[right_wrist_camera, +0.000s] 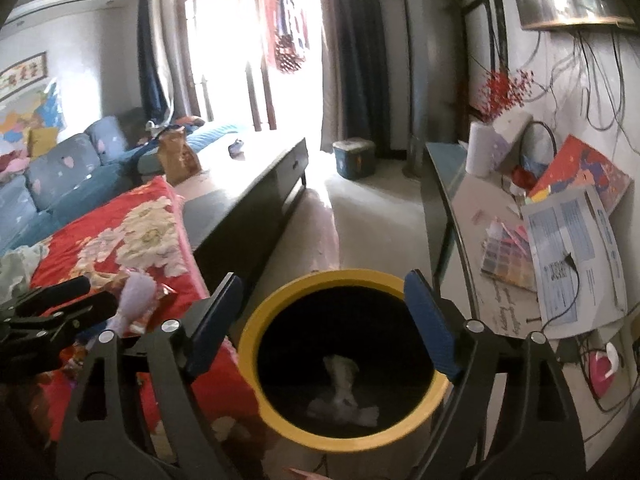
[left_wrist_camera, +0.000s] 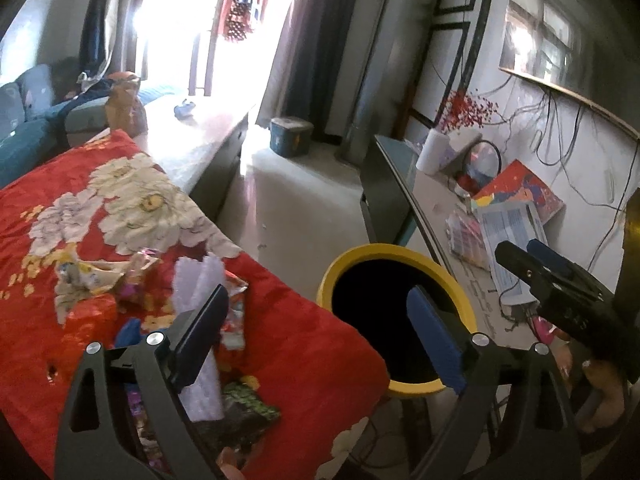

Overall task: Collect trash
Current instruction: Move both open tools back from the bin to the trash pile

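Note:
A yellow-rimmed bin (left_wrist_camera: 400, 316) stands beside a red flowered quilt (left_wrist_camera: 120, 200); it also shows in the right wrist view (right_wrist_camera: 344, 356), with a crumpled pale wrapper (right_wrist_camera: 340, 396) lying inside. Several wrappers (left_wrist_camera: 236, 320) and a pale lilac paper tube (left_wrist_camera: 200, 300) lie on the quilt. My left gripper (left_wrist_camera: 316, 332) is open and empty, between the trash pile and the bin; it appears at the left of the right wrist view (right_wrist_camera: 60, 300). My right gripper (right_wrist_camera: 320, 324) is open and empty right above the bin; it shows in the left wrist view (left_wrist_camera: 532, 256).
A dark low cabinet (right_wrist_camera: 256, 204) runs behind the quilt, with a blue sofa (right_wrist_camera: 60, 172) to its left. A desk (right_wrist_camera: 500, 240) on the right carries papers, a red board, a white roll and cables. A blue bucket (right_wrist_camera: 354, 158) stands on the floor by the curtains.

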`<act>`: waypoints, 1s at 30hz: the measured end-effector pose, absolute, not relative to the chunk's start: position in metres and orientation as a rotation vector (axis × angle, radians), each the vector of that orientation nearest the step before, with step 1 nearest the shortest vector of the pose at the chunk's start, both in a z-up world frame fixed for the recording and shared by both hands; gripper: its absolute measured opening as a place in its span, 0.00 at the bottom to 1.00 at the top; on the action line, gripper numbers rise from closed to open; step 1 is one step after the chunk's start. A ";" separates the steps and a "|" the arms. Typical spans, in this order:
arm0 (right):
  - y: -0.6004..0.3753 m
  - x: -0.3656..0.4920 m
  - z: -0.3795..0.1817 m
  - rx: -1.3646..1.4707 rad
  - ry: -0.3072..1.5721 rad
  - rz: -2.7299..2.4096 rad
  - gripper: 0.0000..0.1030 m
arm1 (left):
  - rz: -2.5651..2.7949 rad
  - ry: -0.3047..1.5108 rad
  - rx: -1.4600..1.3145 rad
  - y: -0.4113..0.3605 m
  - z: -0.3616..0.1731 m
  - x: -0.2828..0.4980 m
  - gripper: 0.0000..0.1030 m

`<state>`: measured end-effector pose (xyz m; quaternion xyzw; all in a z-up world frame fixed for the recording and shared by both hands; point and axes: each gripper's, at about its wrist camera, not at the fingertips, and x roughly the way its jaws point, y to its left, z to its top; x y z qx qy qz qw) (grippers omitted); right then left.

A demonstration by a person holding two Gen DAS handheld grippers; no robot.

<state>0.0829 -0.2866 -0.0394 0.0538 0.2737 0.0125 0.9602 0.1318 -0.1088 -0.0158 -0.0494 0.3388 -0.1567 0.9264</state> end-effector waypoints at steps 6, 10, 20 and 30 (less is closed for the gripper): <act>-0.266 0.076 -0.029 0.073 0.531 0.067 0.74 | -0.289 0.657 -0.117 -0.088 -0.006 0.121 0.91; -0.252 0.072 -0.025 0.047 0.522 0.092 0.74 | -0.273 0.646 -0.128 -0.075 -0.003 0.117 0.92; -0.219 0.066 -0.021 0.004 0.524 0.168 0.74 | -0.215 0.626 -0.173 -0.036 -0.001 0.112 0.93; -0.182 0.061 -0.029 -0.040 0.551 0.246 0.74 | -0.144 0.620 -0.208 0.006 -0.002 0.107 0.93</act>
